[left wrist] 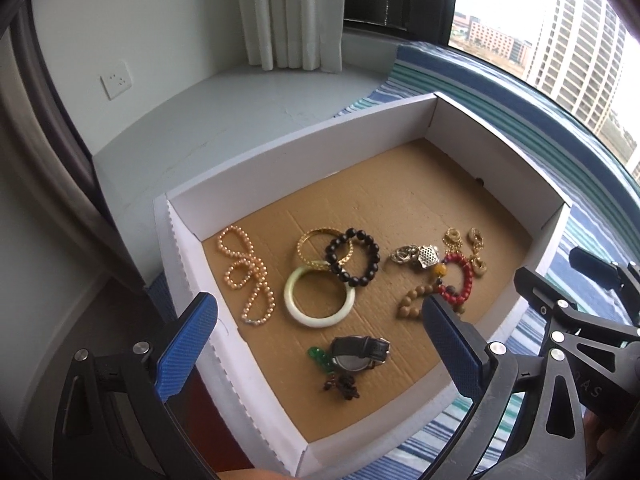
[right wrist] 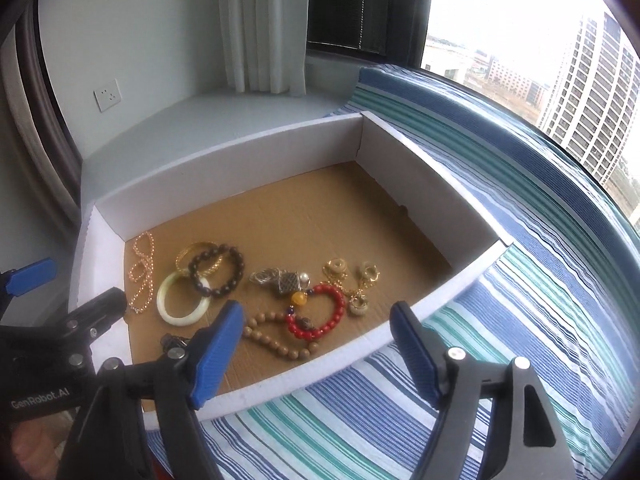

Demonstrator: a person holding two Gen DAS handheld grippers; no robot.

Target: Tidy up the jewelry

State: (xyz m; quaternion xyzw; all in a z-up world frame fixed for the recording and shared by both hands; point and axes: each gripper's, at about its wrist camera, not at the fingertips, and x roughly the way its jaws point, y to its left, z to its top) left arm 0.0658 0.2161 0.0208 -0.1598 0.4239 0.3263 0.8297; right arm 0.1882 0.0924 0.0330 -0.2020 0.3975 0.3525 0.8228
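Ahead of the left gripper (left wrist: 318, 314), in its own wrist view, the white box (left wrist: 280, 148) sits on the striped cloth (left wrist: 592, 232) with its jewelry gathered in the half nearest the fingers; the jaws stand wide apart and hold nothing. The right fingertip covers part of the tan bead bracelet (left wrist: 412, 300), and the dark tangle beside the watch (left wrist: 360, 354) is too small to make out, perhaps a beaded charm. The pearl strand (left wrist: 244, 276) runs lengthwise away from the gripper along the box's left wall, while the jade bangle (left wrist: 320, 298) lies flat between the fingertips with the black bead bracelet (left wrist: 354, 258) overlapping its far rim. The far half of the brown floor is bare. In the right wrist view, the right gripper (right wrist: 318, 314) is likewise spread wide and empty, hovering over the box's near wall (right wrist: 360, 354). Its left finger hides most of the watch, and the left tool crosses the lower left corner. The red bead bracelet (right wrist: 320, 312) lies just ahead between the fingers, the gold clasps (right wrist: 358, 284) beyond it towards the right wall.
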